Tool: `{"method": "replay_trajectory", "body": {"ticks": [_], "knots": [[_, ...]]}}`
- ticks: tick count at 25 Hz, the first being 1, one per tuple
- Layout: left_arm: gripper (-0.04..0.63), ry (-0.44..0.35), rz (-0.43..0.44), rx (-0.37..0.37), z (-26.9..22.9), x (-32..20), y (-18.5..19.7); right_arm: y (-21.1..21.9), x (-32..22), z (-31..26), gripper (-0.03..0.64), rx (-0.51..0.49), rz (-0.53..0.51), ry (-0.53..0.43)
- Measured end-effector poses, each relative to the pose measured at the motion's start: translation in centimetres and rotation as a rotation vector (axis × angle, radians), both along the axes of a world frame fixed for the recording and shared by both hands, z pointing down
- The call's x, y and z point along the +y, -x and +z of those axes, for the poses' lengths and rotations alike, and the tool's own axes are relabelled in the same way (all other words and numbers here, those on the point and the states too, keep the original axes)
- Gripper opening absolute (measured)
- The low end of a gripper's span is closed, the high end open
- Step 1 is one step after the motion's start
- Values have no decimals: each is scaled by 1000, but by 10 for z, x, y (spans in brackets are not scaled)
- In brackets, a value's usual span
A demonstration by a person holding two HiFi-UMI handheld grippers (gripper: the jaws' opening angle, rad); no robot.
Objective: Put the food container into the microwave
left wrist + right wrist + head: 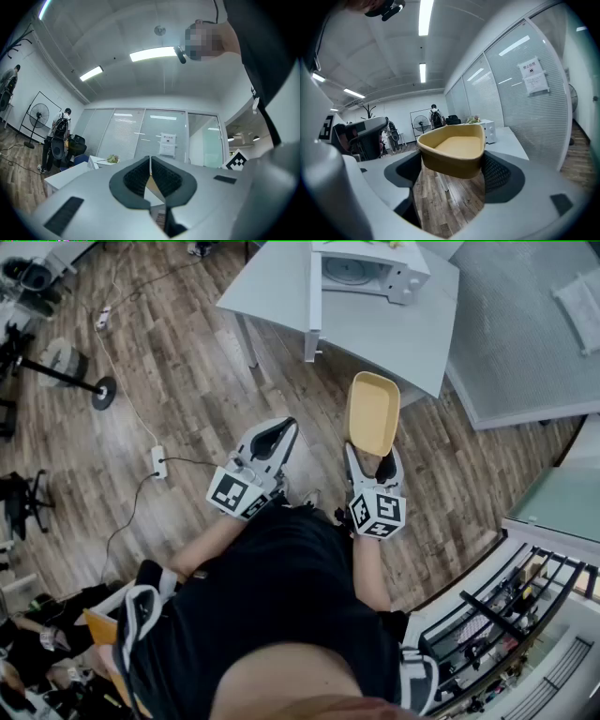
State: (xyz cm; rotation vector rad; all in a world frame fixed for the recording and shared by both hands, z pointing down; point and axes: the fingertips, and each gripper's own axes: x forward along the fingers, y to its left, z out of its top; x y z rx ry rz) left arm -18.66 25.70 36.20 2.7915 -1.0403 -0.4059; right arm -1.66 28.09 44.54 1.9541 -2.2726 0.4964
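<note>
Inspector: Grip on the load?

Assessor: Right gripper [376,461] is clamped on the near end of the food container [373,412], a shallow yellow tray that looks empty in the right gripper view. The tray is held in the air, well short of the microwave [373,268] and in front of it, over the wood floor [187,381]. Left gripper [284,430] has its jaws pressed together on nothing. It is just left of the tray and equally far from the microwave.

Inspector: Requirements for the step?

Assessor: In my judgement, the tray should be carried level toward the microwave with its free far end leading. The hold is on one end only, so the tray could droop or twist. The white panel [313,306] standing out at the microwave's left looks like its open door, though this is not certain. If so, the approach should come from the microwave's front, to the right of that panel.

Inspector: Edges and room?

Assessor: The microwave sits on a pale table [384,334], set back from the table's near edge, so the tray must clear that edge before going in. The floor between the person and the microwave is open. A power strip [159,462] and its cable lie well left of the microwave, off the likely path. A grey surface [525,324] stands to the right of the microwave's table, with a gap between them.
</note>
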Motion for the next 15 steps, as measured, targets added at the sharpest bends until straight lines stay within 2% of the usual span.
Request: {"method": "replay_trajectory", "body": {"ticks": [15], "knots": [[32, 13, 1, 3, 4, -2, -3, -1, -2, 2, 416, -17, -6, 7]]}}
